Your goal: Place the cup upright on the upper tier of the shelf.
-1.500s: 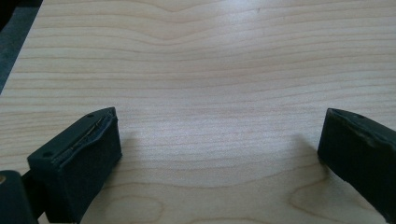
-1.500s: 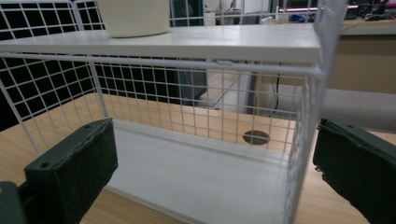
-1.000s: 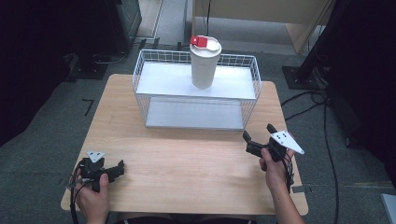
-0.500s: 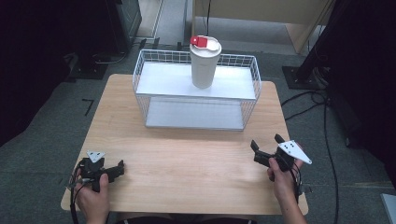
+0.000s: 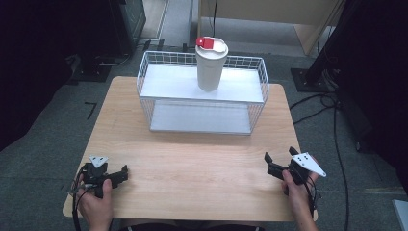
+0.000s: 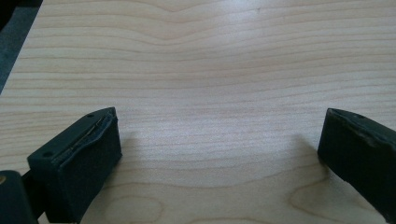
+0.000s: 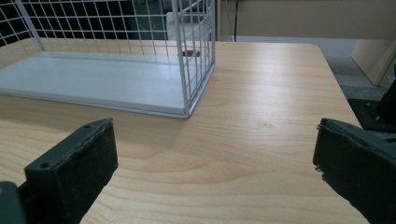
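Grippers sit low at our near table (image 5: 192, 163) corners, left gripper (image 5: 118, 175) and right gripper (image 5: 279, 166) both wide open, holding nothing. Cup (image 5: 210, 65) stands upright on the wire rack (image 5: 144, 77), well apart from us.

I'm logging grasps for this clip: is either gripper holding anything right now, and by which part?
Nothing is held. The left gripper and the right gripper both have open jaws with bare wooden table between them.
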The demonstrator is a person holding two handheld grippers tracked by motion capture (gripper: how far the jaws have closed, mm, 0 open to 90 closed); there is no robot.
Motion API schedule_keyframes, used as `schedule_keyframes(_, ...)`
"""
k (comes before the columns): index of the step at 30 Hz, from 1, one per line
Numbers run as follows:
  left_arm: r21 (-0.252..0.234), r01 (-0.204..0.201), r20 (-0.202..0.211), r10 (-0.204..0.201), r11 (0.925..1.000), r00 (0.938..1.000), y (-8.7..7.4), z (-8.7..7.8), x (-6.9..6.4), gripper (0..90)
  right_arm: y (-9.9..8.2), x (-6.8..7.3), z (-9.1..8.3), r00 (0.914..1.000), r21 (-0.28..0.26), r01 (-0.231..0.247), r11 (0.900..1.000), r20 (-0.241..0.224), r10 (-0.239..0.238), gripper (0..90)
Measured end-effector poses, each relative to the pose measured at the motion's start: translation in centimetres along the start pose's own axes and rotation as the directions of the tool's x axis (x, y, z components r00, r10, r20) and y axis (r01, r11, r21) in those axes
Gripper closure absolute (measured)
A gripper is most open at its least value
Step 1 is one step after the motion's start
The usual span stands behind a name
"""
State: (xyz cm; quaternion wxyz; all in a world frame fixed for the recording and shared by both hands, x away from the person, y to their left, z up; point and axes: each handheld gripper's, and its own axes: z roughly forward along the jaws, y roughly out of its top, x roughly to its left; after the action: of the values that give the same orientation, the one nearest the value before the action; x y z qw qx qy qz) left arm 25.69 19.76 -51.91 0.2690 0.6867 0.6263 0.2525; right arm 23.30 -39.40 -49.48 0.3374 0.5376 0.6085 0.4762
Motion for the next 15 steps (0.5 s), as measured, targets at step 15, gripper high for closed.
schedule_keyframes(15,0.0,0.0,0.0,0.0,1.0,1.0,0.0,0.0,0.0,0.0,-1.9,-1.6,-1.9,0.9992,0.062,0.004,0.998,0.04,-0.007,0.0)
